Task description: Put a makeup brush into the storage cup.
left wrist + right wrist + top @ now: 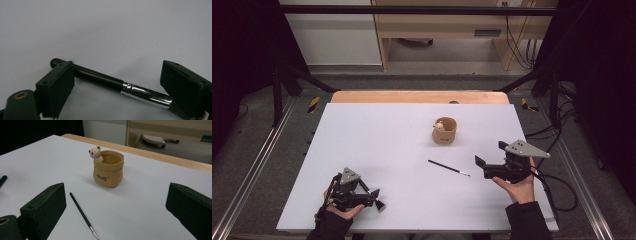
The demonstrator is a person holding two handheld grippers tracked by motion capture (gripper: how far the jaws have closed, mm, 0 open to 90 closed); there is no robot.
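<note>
Jaws of the left gripper (371, 198) stand wide apart near the front left corner of the white table (377, 135), low over the surface, and a thick black brush (110, 81) with a shiny metal collar lies on the table between them; the left pad is at its black handle, but I cannot tell if it touches, and the right pad is not pressing it. Further right, about the middle of the table, a thin black paintbrush (448, 168) lies flat, well apart from both grippers. Behind it, toward the far edge, stands a small tan pot (444, 131) with a bear figure on its rim. Near the right edge, the right gripper (491, 160) is held level, its jaws wide open with nothing between them, pointing toward the thin paintbrush.
</note>
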